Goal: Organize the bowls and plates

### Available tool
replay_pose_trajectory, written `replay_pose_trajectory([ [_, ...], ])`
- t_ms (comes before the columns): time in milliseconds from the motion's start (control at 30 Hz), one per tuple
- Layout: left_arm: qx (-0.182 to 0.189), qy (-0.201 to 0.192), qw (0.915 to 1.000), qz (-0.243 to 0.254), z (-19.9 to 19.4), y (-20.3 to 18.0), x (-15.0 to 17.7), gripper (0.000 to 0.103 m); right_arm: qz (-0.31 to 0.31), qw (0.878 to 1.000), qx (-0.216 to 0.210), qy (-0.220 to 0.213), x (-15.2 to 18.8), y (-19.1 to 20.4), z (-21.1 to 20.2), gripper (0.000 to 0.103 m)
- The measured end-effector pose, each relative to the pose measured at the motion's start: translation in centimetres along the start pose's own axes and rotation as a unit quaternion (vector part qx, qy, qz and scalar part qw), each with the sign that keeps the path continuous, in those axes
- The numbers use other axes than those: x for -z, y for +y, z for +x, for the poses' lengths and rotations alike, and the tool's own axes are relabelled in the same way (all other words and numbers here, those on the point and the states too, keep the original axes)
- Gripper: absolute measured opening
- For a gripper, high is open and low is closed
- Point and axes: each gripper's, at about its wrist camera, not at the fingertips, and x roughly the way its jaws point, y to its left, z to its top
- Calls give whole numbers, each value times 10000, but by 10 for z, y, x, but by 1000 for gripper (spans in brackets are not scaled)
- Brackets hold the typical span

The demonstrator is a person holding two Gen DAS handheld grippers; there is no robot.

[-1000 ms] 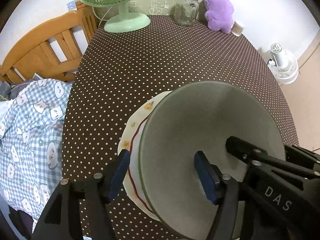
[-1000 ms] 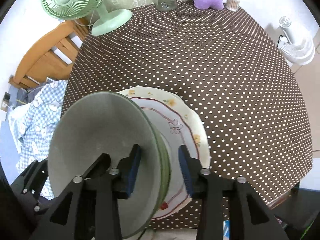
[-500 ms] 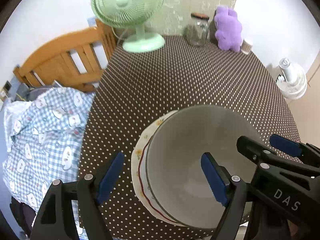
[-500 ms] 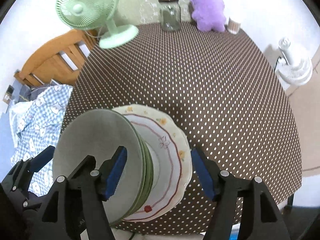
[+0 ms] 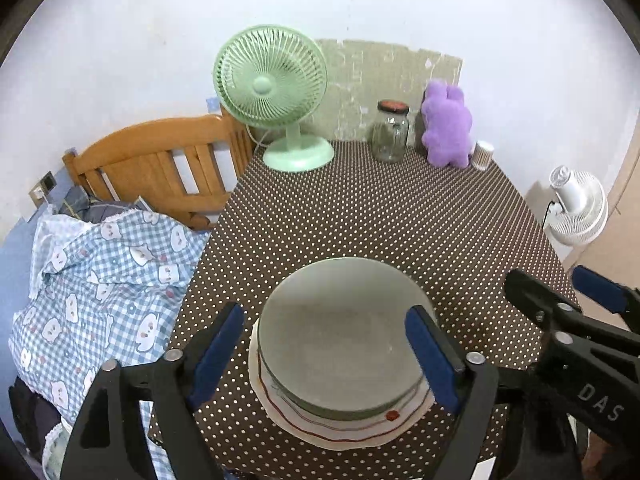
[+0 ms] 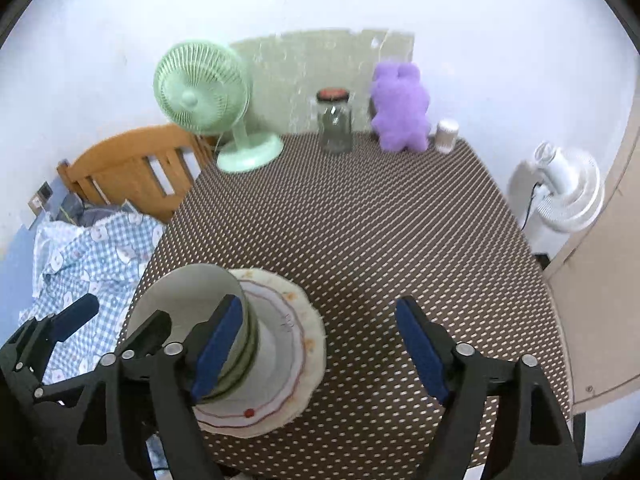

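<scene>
Grey bowl (image 5: 340, 336) on flowered plate (image 5: 340, 432); left claw (image 5: 326, 354) and right claw (image 6: 318, 350) just-widened, seemingly empty.

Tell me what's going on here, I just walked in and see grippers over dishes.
A person with two handheld grippers is stacking tableware. The grey-green bowl sits on the cream floral plate on the brown polka-dot tablecloth. The left gripper and right gripper have just been opening; both stand open, holding nothing.

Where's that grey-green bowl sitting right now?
The bowl rests on the floral plate at the near edge of the polka-dot table, low in both views.
</scene>
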Motion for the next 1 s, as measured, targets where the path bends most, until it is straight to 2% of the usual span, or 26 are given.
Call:
replay_pose_trajectory([
  [167, -81, -406, 9991, 59, -17, -15, 12, 93, -46, 9991, 165, -391, 15, -20, -25, 89],
  [400, -26, -565, 9984, -61, -32, -32, 34, 97, -38, 9971, 353, -678, 38, -47, -48, 90],
  [567, 17, -750, 9971, -111, -44, -39, 44, 97, -83, 9964, 496, -683, 57, -60, -54, 90],
  [1000, 55, -875, 9961, -91, -58, -53, 63, 97, 85, 9960, 422, -783, 82, -72, -64, 90],
])
